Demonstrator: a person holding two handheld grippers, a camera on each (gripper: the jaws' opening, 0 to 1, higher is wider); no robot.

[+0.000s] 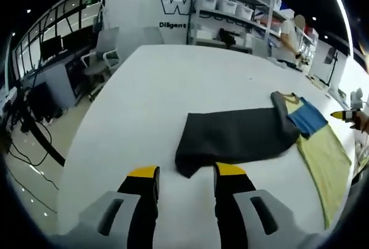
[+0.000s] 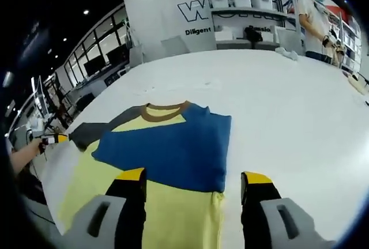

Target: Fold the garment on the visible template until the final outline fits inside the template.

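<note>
**Garment spread on the white table, both grippers apart and holding nothing**

In the left gripper view, the left gripper rises from the bottom centre of the frame, its two yellow-tipped jaws spread wide with bare table between them. Just above the jaw tips lies the garment: a dark grey panel stretches across the middle of the frame, and to its right a blue patch and a pale yellow section run down toward the lower right edge. It rests flat on the white table. At the far right edge a small yellow-tipped object shows; I cannot tell what it is. A person stands at the upper right beside grey shelving stacked with white bins.

In the right gripper view, the right gripper stands at the bottom centre, jaws set wide and gripping nothing. The left jaw tip overlaps the garment's blue and yellow cloth; the right jaw tip sits over bare table just beside the cloth's edge. The brown collar lies at centre frame, grey sleeve at left.
</note>
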